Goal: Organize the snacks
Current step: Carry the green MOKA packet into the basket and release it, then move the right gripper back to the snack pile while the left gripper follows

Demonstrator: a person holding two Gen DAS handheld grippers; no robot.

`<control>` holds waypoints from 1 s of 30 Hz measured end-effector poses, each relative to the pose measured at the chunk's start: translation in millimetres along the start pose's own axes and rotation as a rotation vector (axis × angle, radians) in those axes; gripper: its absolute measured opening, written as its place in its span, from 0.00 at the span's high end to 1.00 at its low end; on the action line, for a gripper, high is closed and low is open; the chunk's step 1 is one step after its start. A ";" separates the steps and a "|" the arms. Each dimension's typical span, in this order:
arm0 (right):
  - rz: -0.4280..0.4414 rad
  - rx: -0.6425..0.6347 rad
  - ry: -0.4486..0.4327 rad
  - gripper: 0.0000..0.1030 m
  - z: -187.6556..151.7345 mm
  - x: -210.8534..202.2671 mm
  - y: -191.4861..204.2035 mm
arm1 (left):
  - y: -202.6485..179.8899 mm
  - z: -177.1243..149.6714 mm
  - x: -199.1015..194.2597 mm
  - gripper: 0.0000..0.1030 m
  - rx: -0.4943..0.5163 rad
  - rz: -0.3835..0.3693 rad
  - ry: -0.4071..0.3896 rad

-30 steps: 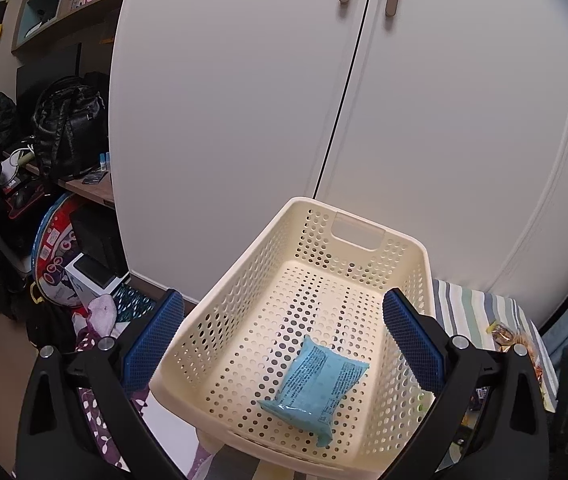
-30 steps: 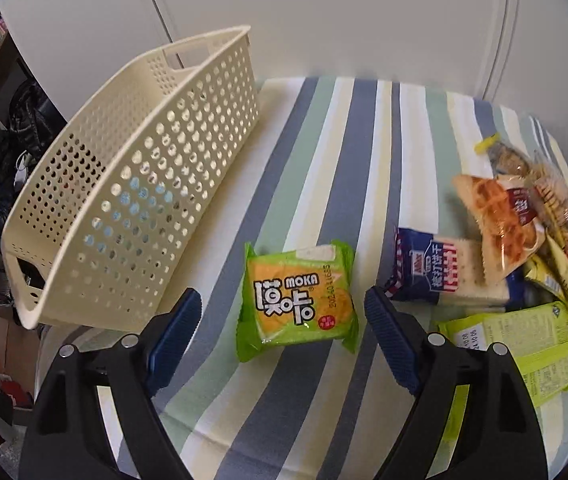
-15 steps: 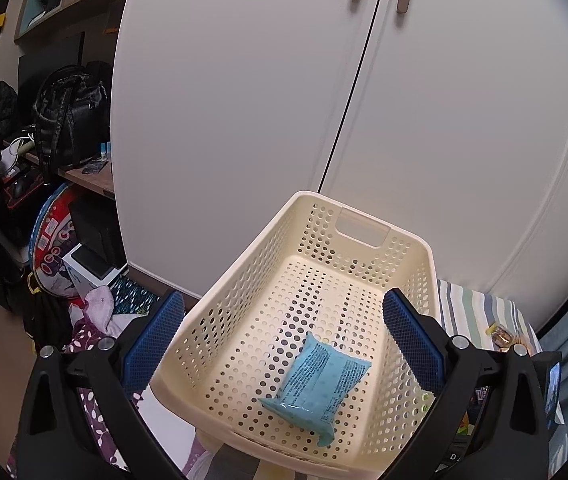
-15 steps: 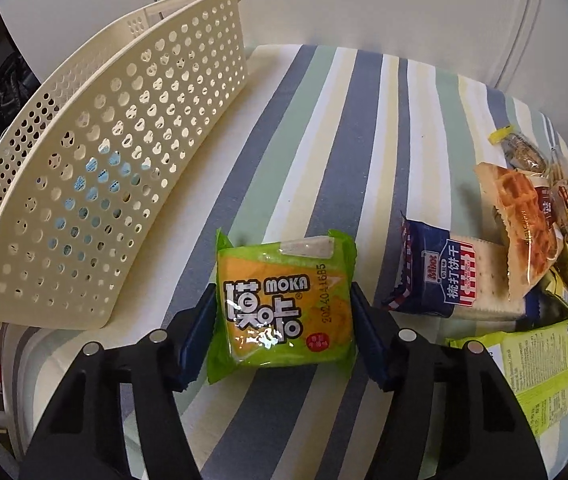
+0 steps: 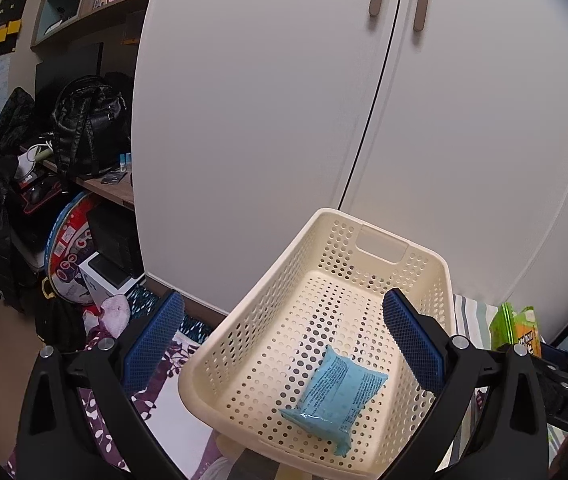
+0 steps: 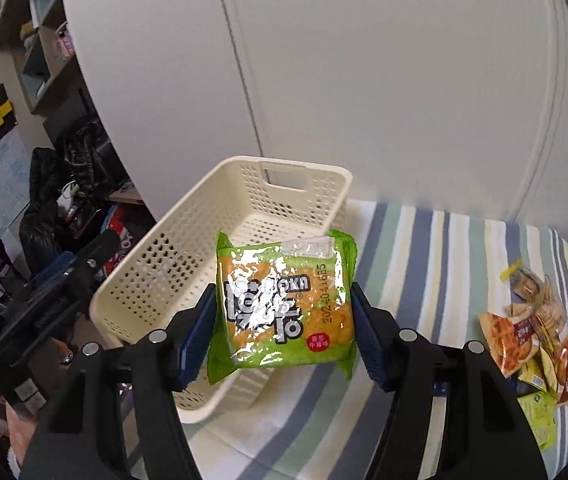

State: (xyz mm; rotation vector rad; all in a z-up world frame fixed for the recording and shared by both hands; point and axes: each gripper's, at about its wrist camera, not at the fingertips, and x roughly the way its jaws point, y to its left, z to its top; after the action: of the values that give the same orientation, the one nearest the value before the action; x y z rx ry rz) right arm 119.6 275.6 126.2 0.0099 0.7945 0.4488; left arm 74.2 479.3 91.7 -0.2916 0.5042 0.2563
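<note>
A cream perforated basket (image 5: pixel 267 300) sits at the left end of a striped cloth surface (image 6: pixel 444 248), with one light blue snack pack (image 5: pixel 334 392) lying on its floor. My left gripper (image 5: pixel 284 336) hangs open over the basket's near end, nothing between its blue pads. In the right wrist view my right gripper (image 6: pixel 284 332) is shut on a green and orange snack pack (image 6: pixel 284 308). The pack is lifted off the cloth, just in front of the basket (image 6: pixel 171 264) at its near right side. That pack (image 5: pixel 518 328) also shows at the right edge of the left wrist view.
A pile of several snack packs (image 6: pixel 532 332) lies at the right end of the cloth. White cupboard doors (image 5: pixel 364 120) stand close behind the basket. Left of it are a black bag (image 5: pixel 87 120), shelves and floor clutter (image 5: pixel 71 264).
My right gripper closed on the green snack pack and lifted it off the cloth toward the basket. My left gripper stayed open over the basket, shifting only slightly.
</note>
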 end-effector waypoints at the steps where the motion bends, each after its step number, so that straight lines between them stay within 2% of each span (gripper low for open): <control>1: 0.017 -0.018 0.002 0.38 1.6 2.5 9.6 | 1.3 0.6 -0.8 0.02 -0.001 0.006 -0.005; 4: 0.043 -0.062 0.022 0.38 4.1 15.3 32.6 | 7.4 2.2 -2.5 0.02 -0.010 0.025 -0.017; 8: 0.071 -0.090 0.066 0.36 0.9 34.6 44.3 | 18.1 5.1 -3.6 0.02 -0.043 0.043 -0.026; 12: 0.090 -0.097 0.066 0.26 -7.0 39.2 47.9 | 27.3 6.6 -3.0 0.02 -0.068 0.050 -0.027; 30: 0.048 -0.009 0.021 0.25 -26.2 17.4 10.5 | 6.7 2.2 -4.0 0.02 -0.006 0.021 -0.023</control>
State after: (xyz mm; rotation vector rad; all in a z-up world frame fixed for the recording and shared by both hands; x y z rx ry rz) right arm 108.1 287.9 97.7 0.0154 0.8146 0.4989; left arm 69.7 485.5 94.2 -0.2892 0.4838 0.2818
